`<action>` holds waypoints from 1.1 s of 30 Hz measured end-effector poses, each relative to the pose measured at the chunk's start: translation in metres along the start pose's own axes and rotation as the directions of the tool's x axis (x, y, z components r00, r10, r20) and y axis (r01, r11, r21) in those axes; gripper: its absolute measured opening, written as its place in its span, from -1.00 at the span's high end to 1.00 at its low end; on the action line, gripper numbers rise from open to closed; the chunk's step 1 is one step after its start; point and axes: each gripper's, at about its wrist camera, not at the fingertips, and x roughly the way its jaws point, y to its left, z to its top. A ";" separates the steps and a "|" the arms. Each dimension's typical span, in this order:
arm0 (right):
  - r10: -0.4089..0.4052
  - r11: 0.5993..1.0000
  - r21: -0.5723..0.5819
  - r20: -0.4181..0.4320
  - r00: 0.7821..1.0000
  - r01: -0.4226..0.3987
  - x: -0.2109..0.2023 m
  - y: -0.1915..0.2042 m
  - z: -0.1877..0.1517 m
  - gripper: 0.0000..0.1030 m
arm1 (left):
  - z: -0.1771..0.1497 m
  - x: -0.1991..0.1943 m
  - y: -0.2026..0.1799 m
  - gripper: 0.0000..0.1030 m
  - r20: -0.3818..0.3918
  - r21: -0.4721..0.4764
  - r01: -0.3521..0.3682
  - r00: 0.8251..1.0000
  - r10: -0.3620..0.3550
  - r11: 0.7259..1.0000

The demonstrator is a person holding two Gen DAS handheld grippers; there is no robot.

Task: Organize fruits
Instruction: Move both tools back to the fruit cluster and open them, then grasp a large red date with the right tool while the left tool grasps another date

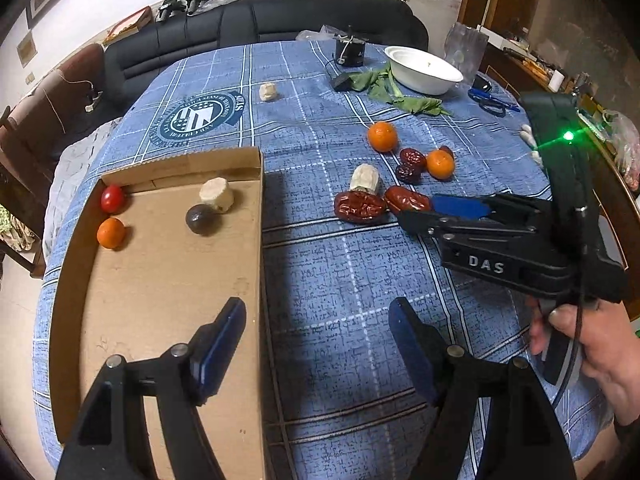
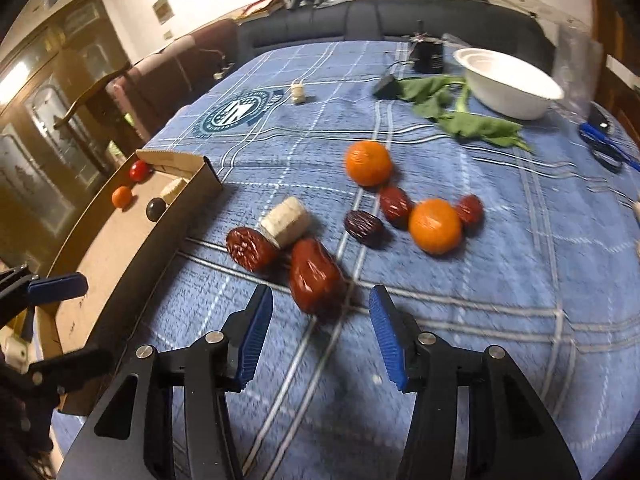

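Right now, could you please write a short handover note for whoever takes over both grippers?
Left gripper: open, empty, over the right wall of the box.
Right gripper: open, empty, pointed at the nearest date, not touching it.
Done: in the box are a tomato, a small orange, a dark round fruit and a pale chunk.
Left on the cloth: two oranges, five dates in all, a pale chunk among them, another pale chunk far off.
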 end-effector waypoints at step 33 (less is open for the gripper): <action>-0.043 0.996 0.080 0.085 0.995 0.036 -0.044 -0.058 -0.043 0.42 | 0.031 0.062 -0.042 0.07 -0.054 0.018 0.157 0.986 -0.155 0.988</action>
